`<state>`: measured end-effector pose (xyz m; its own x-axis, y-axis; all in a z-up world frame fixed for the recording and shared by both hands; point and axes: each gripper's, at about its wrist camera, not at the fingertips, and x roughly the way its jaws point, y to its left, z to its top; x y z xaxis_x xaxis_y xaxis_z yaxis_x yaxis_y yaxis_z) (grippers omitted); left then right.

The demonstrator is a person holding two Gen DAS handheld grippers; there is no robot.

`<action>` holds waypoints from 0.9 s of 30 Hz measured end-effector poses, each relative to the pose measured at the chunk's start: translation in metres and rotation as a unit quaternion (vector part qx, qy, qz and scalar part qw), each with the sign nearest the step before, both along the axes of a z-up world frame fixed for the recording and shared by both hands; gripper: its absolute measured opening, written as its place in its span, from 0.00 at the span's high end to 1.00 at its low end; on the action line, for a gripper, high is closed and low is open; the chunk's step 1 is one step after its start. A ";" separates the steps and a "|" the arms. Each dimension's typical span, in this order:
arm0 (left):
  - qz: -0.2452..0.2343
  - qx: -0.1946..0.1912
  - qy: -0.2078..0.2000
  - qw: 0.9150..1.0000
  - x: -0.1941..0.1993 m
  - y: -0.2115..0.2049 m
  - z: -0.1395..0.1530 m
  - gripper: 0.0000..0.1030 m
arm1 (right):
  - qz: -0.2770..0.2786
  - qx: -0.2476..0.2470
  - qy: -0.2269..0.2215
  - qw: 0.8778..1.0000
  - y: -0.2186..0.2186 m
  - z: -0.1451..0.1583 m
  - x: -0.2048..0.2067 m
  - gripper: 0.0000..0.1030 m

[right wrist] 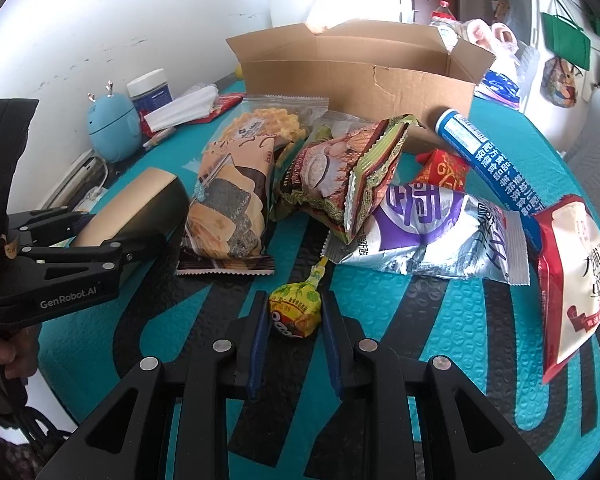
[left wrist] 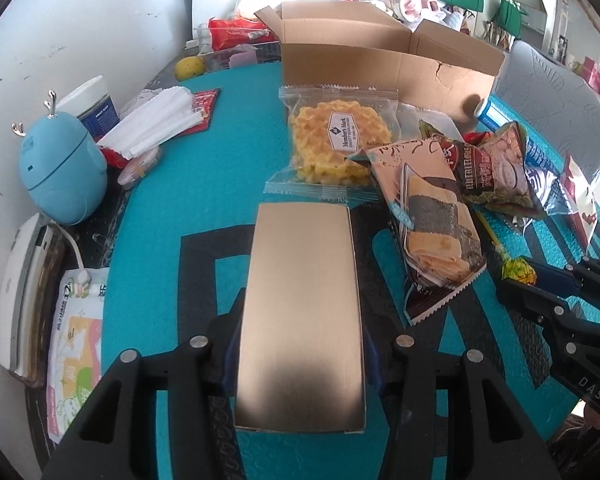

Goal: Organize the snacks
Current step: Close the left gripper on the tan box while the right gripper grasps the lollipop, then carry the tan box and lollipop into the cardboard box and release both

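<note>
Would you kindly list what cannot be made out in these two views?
- Open brown cardboard box: inside hidden by its front wall, both views.
- Flat gold packet in the left tongs: label unreadable, glare.
- Yellow-wrapped lollipop in the right tongs: mostly hidden in left view by right tongs.

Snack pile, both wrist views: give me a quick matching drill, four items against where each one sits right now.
Items:
1. gold box
2. lollipop
3. waffle pack
4. blue tube

Places:
A. lying in front of the cardboard box
B. between the right gripper fingers
C. leaning by the carton's right corner
D. clamped in the left gripper

Pairs: 1-D, 2-B, 3-A, 4-C
</note>
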<state>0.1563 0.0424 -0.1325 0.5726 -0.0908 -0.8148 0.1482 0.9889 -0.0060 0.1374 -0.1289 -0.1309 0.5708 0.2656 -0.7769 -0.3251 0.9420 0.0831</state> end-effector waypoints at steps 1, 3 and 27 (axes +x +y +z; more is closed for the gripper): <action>0.004 -0.007 -0.001 1.000 0.001 0.002 0.000 0.56 | 0.000 0.000 -0.001 1.000 0.000 0.000 0.000 0.75; 0.005 -0.009 -0.001 1.000 0.002 0.003 0.000 0.58 | 0.003 0.002 -0.004 1.000 0.000 0.000 -0.002 0.76; -0.008 -0.053 -0.072 0.996 -0.021 -0.004 0.077 0.58 | 0.048 0.066 -0.034 0.996 0.012 0.056 -0.019 0.76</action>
